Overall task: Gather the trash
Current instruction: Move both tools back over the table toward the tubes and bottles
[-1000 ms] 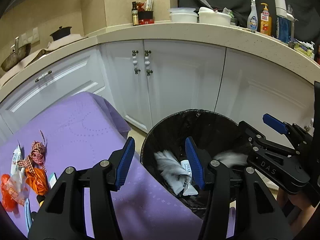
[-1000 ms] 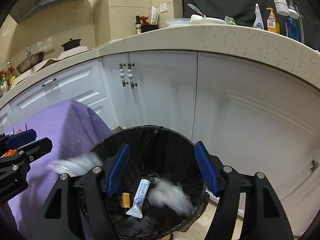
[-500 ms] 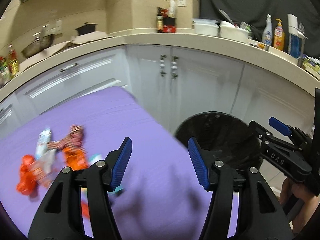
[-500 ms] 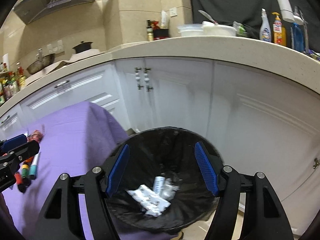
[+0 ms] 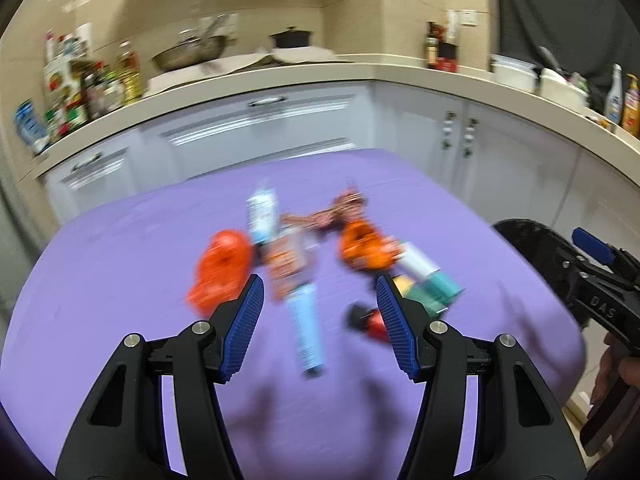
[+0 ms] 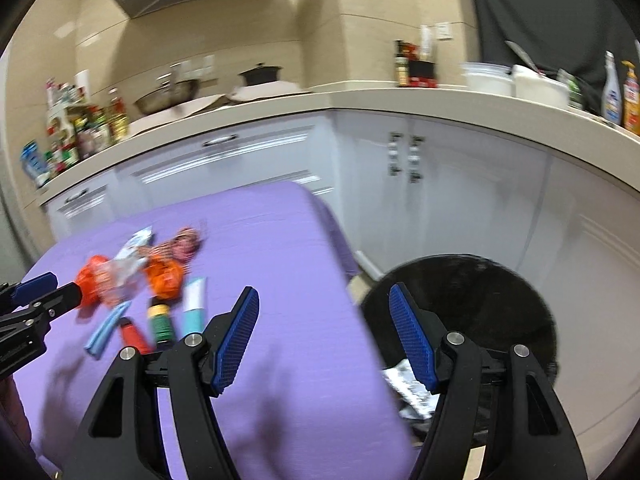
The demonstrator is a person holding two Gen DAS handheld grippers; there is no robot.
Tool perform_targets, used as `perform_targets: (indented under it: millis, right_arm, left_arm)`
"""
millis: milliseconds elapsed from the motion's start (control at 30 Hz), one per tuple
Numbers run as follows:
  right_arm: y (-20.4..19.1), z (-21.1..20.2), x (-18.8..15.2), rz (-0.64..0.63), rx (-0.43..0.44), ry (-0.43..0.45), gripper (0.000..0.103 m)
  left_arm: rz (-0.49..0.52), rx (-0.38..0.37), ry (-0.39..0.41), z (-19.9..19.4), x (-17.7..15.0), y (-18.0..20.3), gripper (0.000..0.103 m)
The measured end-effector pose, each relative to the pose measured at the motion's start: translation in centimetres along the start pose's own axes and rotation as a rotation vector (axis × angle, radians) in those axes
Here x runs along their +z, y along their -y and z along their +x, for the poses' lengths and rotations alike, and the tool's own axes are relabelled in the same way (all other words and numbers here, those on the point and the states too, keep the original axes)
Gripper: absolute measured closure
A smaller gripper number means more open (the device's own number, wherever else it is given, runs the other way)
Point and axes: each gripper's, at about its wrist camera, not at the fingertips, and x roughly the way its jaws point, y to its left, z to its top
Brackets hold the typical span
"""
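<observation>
A pile of trash lies on the purple table (image 5: pixel 120 248): an orange bag (image 5: pixel 222 268), a light blue tube (image 5: pixel 306 330), an orange wrapper (image 5: pixel 362 246), a teal-capped tube (image 5: pixel 430 280) and a small red bottle (image 5: pixel 370 320). My left gripper (image 5: pixel 318 322) is open and empty, just above the blue tube. My right gripper (image 6: pixel 324 338) is open and empty over the table's right edge, beside the black bin (image 6: pixel 480 292). White crumpled trash (image 6: pixel 408 384) lies in the bin. The trash pile also shows in the right wrist view (image 6: pixel 160 276).
White kitchen cabinets (image 6: pixel 440 184) and a counter with bottles, a pot and bowls run behind the table. The bin (image 5: pixel 528 240) stands on the floor at the table's right end. My right gripper shows at the right edge of the left wrist view (image 5: pixel 600 268).
Both grippers have swung left from over the bin toward the table. Dropped trash has settled in the bin. The left gripper now faces the trash pile.
</observation>
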Motion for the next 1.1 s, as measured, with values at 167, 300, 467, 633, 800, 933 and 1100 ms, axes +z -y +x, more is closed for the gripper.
perform_targets:
  millis: [167,300,467,633,800,933,1100]
  right_arm:
    - [-3.3,0.1,-0.4,-0.045,0.052,-0.014,0.037]
    - [-5.9,0.4,-0.6,-0.089,0.091,-0.032,0.037]
    - [-8.6,0.9,-1.4,-0.14,0.136,-0.064,0.037]
    - [-10.1,1.3,-2.1,-0.165,0.171,-0.099,0.047]
    - [-11.4,1.7,-2.6,-0.188,0.191,-0.13,0.053]
    - [-12.0,2.4,-3.0,-0.194,0.204,-0.162,0.055]
    - [-12.6,3.3,-3.3,-0.2,0.214,-0.201,0.055]
  left_arm:
    - [-0.047,0.071,-0.015,-0.9,-1.6,-4.1,0.046]
    - [-0.087,0.104,-0.022,-1.4,-2.7,-6.6,0.046]
    - [-0.13,0.132,-0.035,-1.7,-3.6,-9.1,0.046]
    - [-0.163,0.152,-0.04,-1.8,-4.3,-11.0,0.046]
    - [-0.193,0.173,-0.044,-2.1,-5.0,-12.7,0.046]
    - [-0.213,0.182,-0.053,-2.1,-5.5,-13.7,0.046]
    - [-0.229,0.182,-0.065,-2.0,-6.2,-14.4,0.046]
